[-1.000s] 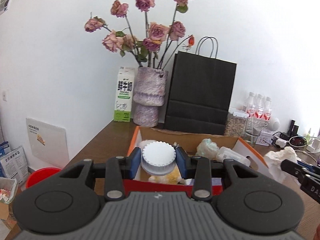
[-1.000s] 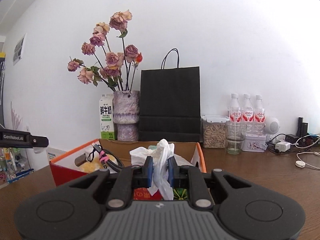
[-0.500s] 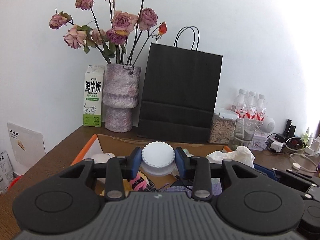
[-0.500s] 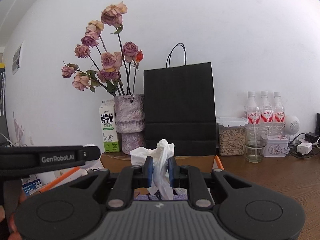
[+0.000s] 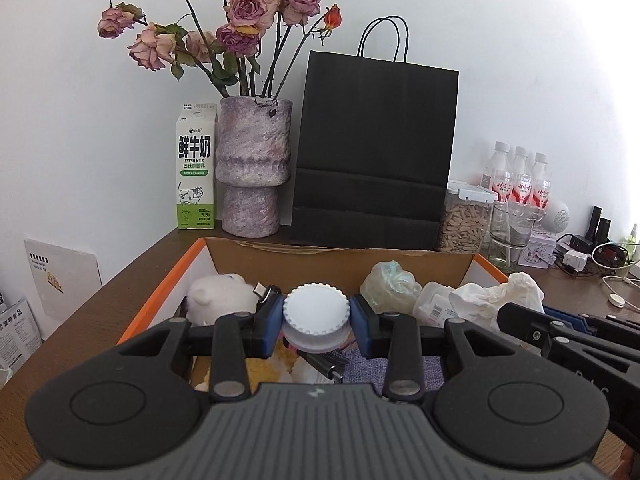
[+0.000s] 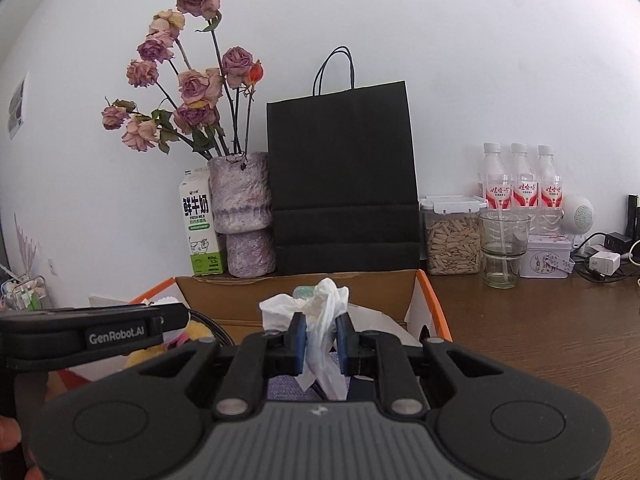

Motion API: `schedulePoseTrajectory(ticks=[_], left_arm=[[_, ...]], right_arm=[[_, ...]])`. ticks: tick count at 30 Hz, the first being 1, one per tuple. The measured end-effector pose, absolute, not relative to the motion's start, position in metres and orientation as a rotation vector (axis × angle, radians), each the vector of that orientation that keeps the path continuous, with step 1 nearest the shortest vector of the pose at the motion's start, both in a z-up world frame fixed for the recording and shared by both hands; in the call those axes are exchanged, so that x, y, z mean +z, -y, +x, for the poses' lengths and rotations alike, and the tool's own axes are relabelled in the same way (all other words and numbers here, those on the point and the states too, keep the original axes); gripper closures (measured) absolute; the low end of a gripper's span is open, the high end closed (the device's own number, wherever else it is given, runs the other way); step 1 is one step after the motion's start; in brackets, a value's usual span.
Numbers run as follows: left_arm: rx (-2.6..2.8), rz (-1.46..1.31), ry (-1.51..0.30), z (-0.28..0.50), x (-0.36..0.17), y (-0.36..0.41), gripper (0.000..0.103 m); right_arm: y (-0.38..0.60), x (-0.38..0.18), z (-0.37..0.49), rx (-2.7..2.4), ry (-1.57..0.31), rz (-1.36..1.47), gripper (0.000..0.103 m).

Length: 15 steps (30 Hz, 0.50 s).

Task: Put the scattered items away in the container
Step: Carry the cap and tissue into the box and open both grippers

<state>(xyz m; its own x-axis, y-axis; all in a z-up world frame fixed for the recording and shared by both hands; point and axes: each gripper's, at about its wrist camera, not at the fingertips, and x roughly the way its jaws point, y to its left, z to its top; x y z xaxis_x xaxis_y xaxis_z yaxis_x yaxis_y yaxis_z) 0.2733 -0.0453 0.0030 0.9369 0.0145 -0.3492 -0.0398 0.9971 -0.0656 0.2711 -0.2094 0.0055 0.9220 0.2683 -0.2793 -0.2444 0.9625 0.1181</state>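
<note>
An open cardboard box (image 5: 344, 256) with orange rims sits on the brown table, and both grippers hang over it. My left gripper (image 5: 316, 322) is shut on a white ribbed bottle cap (image 5: 316, 314). My right gripper (image 6: 322, 340) is shut on a crumpled white tissue (image 6: 320, 312), which also shows at the right in the left wrist view as the tissue (image 5: 492, 300). Inside the box lie a white plush toy (image 5: 220, 296), a wrapped pale bundle (image 5: 390, 284), a small plastic bottle (image 5: 436, 308), yellow stuff and a cable.
Behind the box (image 6: 296, 292) stand a milk carton (image 5: 196, 172), a stone vase (image 5: 254, 168) of dried roses and a black paper bag (image 5: 374, 156). To the right are a seed jar (image 6: 452, 240), a glass (image 6: 504, 252), three bottles, a tin and chargers with cables.
Both grippers have moved closer over the box and slightly down, so its contents now lie right beneath them. The cap and the tissue stay gripped.
</note>
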Motion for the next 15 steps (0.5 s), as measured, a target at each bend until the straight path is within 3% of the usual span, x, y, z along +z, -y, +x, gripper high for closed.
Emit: schedulePoseTrajectory(ticks=[1,2,3,4,5,6,8,9,10,15], left_arm=[[0.037,-0.068,-0.352,0.272,0.003,0.045,0.064],[0.044,-0.063,-0.347,0.271,0.003,0.045,0.055],[0.051,-0.060,-0.341,0.269,0.003,0.045,0.046],[0.062,-0.063,-0.326,0.267,0.004,0.044,0.021],[0.095,-0.068,-0.299,0.262,0.005,0.043,0.007],[0.118,-0.067,-0.276,0.258,0.007,0.042,0.002],[0.122,-0.078,-0.233,0.250,0.011,0.039,0.000],[0.125,-0.086,-0.218,0.247,0.012,0.038,0.000],[0.132,-0.090,-0.209,0.244,0.012,0.037,0.000],[0.137,-0.084,-0.216,0.242,0.011,0.037,0.000]], right_arm=[[0.209,0.005,0.270,0.257,-0.300,0.078,0.084],[0.208,0.004,0.269,0.247,-0.298,0.070,0.080],[0.208,0.004,0.267,0.242,-0.298,0.060,0.070],[0.207,0.004,0.266,0.238,-0.300,0.055,0.060],[0.207,0.004,0.265,0.238,-0.298,0.051,0.030],[0.207,0.005,0.262,0.229,-0.284,0.050,0.016],[0.208,0.008,0.257,0.225,-0.269,0.045,0.012],[0.208,0.010,0.255,0.221,-0.263,0.050,0.003],[0.209,0.010,0.253,0.217,-0.258,0.054,0.000],[0.208,0.010,0.250,0.214,-0.267,0.055,0.000]])
